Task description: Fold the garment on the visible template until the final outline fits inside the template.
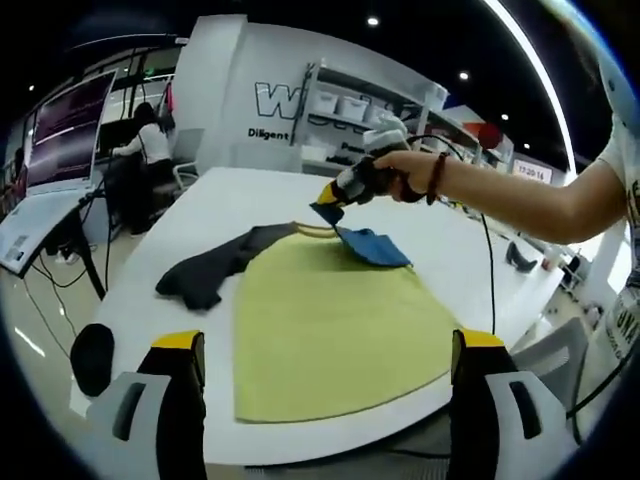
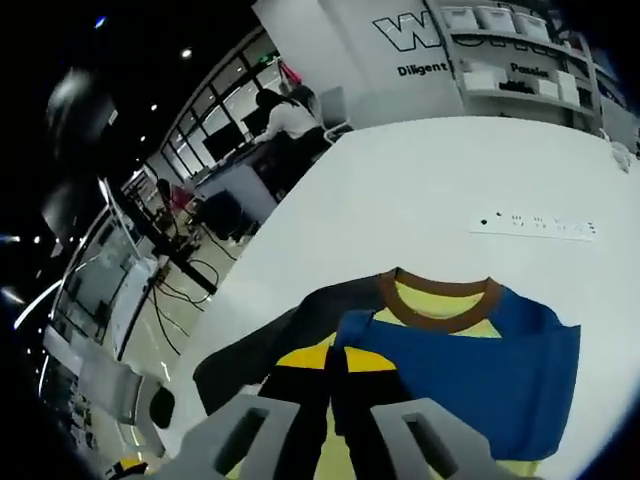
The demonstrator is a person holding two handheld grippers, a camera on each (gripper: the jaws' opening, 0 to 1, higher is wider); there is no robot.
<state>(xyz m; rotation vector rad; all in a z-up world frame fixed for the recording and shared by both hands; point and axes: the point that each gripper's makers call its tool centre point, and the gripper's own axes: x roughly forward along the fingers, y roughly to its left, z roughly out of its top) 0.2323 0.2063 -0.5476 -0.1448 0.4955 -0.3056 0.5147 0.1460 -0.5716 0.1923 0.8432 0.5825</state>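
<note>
A shirt lies flat on the white table [image 1: 250,195]. Its yellow-green body [image 1: 330,320] points toward me and a dark grey sleeve [image 1: 215,265] spreads to the left. The blue sleeve [image 1: 372,245] is folded in over the chest. A hand holds my right gripper [image 1: 332,205] at the sleeve's raised corner, shut on the fabric. In the right gripper view its jaws [image 2: 330,368] pinch the blue sleeve [image 2: 470,370] just below the brown collar [image 2: 440,300], with the grey sleeve [image 2: 265,350] to the left. My left gripper [image 1: 330,395] hovers open above the hem, holding nothing.
A white power strip [image 2: 535,225] lies on the table beyond the collar. A chair [image 1: 545,350] stands at the table's right edge and a black stool [image 1: 92,355] is on the floor at left. A person [image 1: 150,140] sits at a far desk.
</note>
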